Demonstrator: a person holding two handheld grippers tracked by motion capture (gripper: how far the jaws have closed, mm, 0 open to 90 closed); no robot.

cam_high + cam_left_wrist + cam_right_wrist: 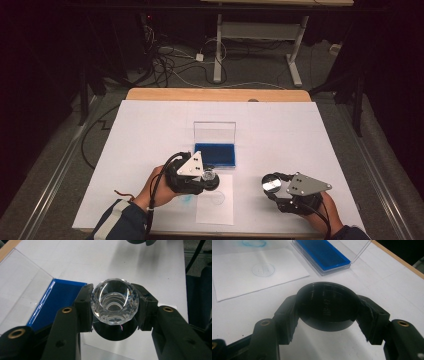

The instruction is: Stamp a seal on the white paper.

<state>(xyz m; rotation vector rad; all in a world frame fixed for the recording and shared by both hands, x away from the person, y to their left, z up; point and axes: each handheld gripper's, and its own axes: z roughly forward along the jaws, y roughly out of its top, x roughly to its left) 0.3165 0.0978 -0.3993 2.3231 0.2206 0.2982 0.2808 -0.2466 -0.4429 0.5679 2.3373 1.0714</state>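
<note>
Between the two black jaws of the left gripper (113, 305), a faceted clear crystal knob (113, 302) sits clamped from both sides, its hollow face turned toward the camera. Below it hangs a round black base (115, 333), partly hidden behind the knob and the jaws, so how the two join is hard to make out. In the high view this gripper (207, 176) hovers above the near edge of a small white paper sheet (215, 210), which carries a faint printed circle (218, 198) and a blue smudge at its left edge.

The right gripper (327, 307) is clenched on a round black cap (327, 306); raised lettering on its dark face is too blurred to read. In the high view the cap's other side shows as a pale, shiny disc (272, 183), held above the white table cover (280, 130), well apart from the left gripper.

Just beyond the sheet lies a blue ink pad (215, 155) in a clear case with its lid (214, 132) standing upright.
</note>
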